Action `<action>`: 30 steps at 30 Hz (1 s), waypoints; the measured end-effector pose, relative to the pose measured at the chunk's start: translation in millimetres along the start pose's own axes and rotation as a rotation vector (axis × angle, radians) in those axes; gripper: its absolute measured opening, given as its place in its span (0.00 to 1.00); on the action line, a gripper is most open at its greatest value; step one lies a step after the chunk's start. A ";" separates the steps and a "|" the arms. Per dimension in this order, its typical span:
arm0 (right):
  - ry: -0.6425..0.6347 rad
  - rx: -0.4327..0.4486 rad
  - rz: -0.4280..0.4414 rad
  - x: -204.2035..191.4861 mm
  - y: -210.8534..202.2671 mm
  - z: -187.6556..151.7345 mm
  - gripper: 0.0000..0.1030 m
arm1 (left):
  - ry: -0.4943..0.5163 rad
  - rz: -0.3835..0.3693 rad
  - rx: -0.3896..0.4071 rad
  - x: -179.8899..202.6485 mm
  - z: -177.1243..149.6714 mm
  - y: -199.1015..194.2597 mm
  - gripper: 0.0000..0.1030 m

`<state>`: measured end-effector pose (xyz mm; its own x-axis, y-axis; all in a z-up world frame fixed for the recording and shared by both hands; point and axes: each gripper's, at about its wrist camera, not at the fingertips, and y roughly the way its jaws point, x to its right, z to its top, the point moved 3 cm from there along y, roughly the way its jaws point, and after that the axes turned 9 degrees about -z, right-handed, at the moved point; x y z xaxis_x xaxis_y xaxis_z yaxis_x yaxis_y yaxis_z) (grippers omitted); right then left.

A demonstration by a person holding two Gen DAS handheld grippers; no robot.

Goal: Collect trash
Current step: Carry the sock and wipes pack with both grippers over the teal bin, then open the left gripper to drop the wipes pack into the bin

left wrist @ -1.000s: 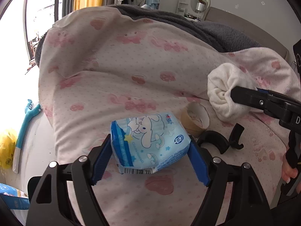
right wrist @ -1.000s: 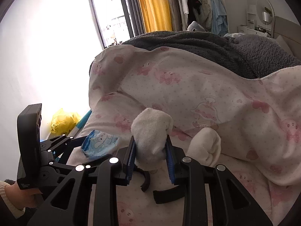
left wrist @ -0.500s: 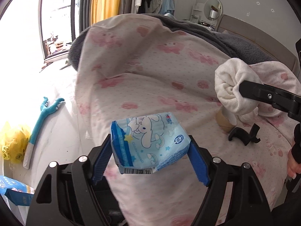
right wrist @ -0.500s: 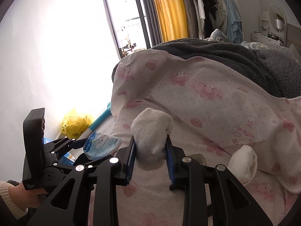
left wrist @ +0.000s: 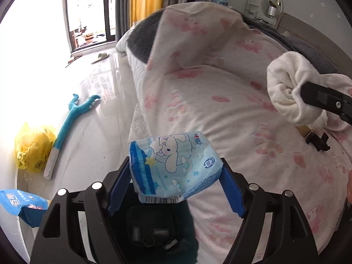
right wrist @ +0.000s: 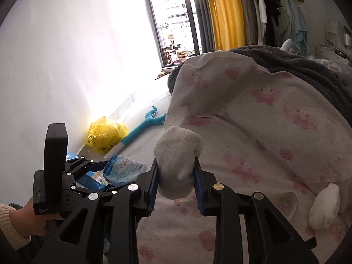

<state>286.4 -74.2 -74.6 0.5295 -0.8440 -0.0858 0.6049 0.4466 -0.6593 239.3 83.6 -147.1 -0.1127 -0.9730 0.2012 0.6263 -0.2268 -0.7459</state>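
Note:
My left gripper (left wrist: 176, 182) is shut on a light blue cartoon tissue pack (left wrist: 173, 167) and holds it in the air past the bed's left edge, above a dark bin (left wrist: 151, 235). The pack also shows in the right wrist view (right wrist: 123, 169). My right gripper (right wrist: 176, 182) is shut on a rolled white sock (right wrist: 178, 162), held above the pink patterned duvet (right wrist: 264, 145). In the left wrist view the sock (left wrist: 290, 90) and the right gripper's finger (left wrist: 323, 99) are at the right.
A second white sock (right wrist: 325, 206) and a tape roll (right wrist: 286, 204) lie on the duvet, with black clips (left wrist: 316, 140). On the floor are a yellow bag (left wrist: 33, 145), a teal toy (left wrist: 72, 118) and a blue packet (left wrist: 19, 202). A grey blanket (right wrist: 297, 66) covers the bed's far side.
Both grippers have swung left, off the bed toward the floor side, each keeping its load. The dark bin has come into view under the left gripper.

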 end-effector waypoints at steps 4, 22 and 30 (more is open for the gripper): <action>-0.016 -0.020 0.033 -23.5 12.8 -0.4 0.29 | -0.026 0.025 -0.036 -25.2 -10.6 0.0 0.76; -0.117 -0.121 0.117 -109.5 66.4 -8.9 0.29 | -0.120 0.049 -0.206 -99.7 -56.2 2.4 0.77; -0.140 -0.162 0.131 -131.2 84.3 -13.8 0.29 | -0.129 0.038 -0.263 -112.8 -69.2 3.1 0.80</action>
<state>259.7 70.0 -129.2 0.6811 -0.7277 -0.0817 0.4282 0.4863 -0.7617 200.5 189.7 -216.0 0.0168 -0.9715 0.2363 0.4048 -0.2095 -0.8901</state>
